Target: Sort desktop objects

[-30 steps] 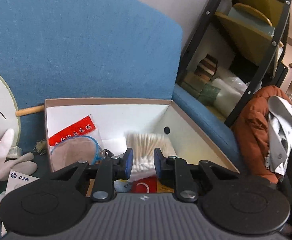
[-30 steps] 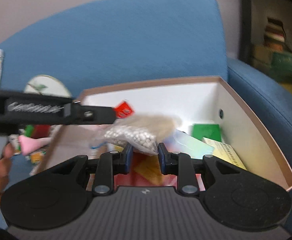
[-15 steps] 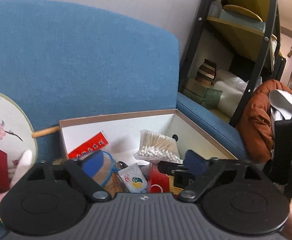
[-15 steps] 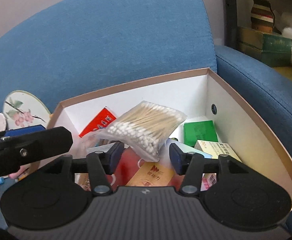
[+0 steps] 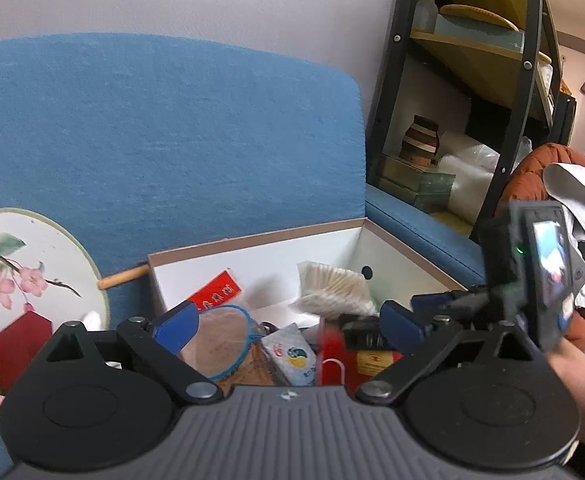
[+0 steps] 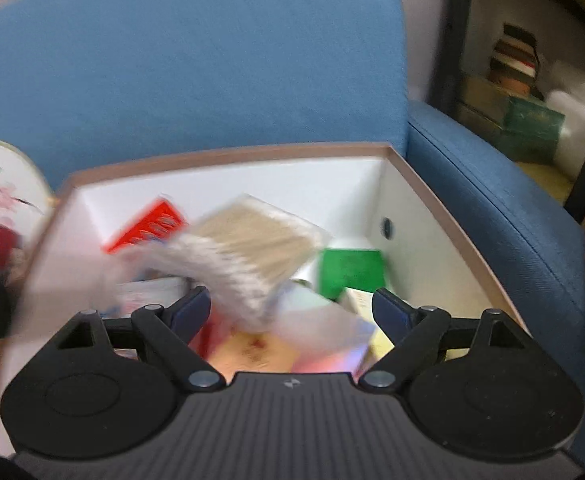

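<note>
A clear bag of cotton swabs [image 6: 244, 256] lies loose in the open white-lined box [image 6: 228, 156], on top of other packets and blurred by motion. My right gripper [image 6: 290, 308] hangs just short of the bag with its jaws opening, and the pads are off the bag. In the left wrist view the same bag [image 5: 332, 288] rests near the far right corner of the box [image 5: 252, 240]. My left gripper [image 5: 288, 324] hovers over the near side of the box, jaws opening wide, with nothing gripped between them.
The box sits on a blue sofa [image 5: 172, 140] and holds a red packet [image 6: 148, 226], a green box [image 6: 350, 274] and a round blue-rimmed item [image 5: 220, 340]. A painted round fan [image 5: 24, 264] leans at left. A black shelf [image 5: 472, 80] and an orange jacket [image 5: 540, 168] stand at right.
Both grippers went from nearly shut to wide open. The right one let go of the swab bag, which now lies in the box. Both views have drawn back a little.
</note>
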